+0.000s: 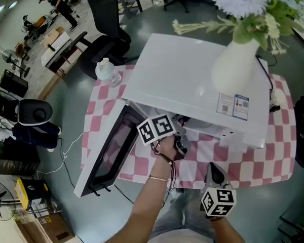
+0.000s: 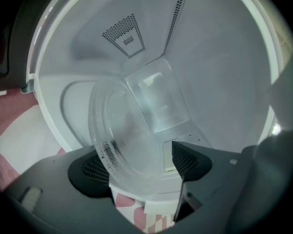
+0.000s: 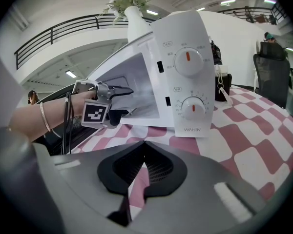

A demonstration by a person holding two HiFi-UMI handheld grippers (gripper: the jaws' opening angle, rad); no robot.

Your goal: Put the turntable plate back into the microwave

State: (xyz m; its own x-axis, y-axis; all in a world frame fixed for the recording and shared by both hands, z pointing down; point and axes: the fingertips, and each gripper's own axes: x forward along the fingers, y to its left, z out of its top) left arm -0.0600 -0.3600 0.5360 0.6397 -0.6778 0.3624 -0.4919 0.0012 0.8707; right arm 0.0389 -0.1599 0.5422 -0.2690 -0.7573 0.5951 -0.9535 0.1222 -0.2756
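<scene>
The clear glass turntable plate (image 2: 132,130) stands tilted on its edge inside the white microwave's cavity (image 2: 224,72). It sits between the wide-spread jaws of my left gripper (image 2: 141,155). Its rim lies by the left pad (image 2: 90,172), and the right pad (image 2: 190,160) does not visibly press on it. In the head view the left gripper (image 1: 167,131) reaches into the mouth of the microwave (image 1: 192,80), whose door (image 1: 109,151) hangs open to the left. My right gripper (image 1: 213,170) (image 3: 144,147) is shut on nothing, low in front of the control panel (image 3: 188,87).
The microwave sits on a pink-and-white checked tablecloth (image 1: 278,156). A white vase of flowers (image 1: 238,59) stands on its top. A water bottle (image 1: 107,71) is at the table's far left corner, with an office chair (image 1: 104,39) beyond. A dark object (image 3: 222,84) stands behind the microwave.
</scene>
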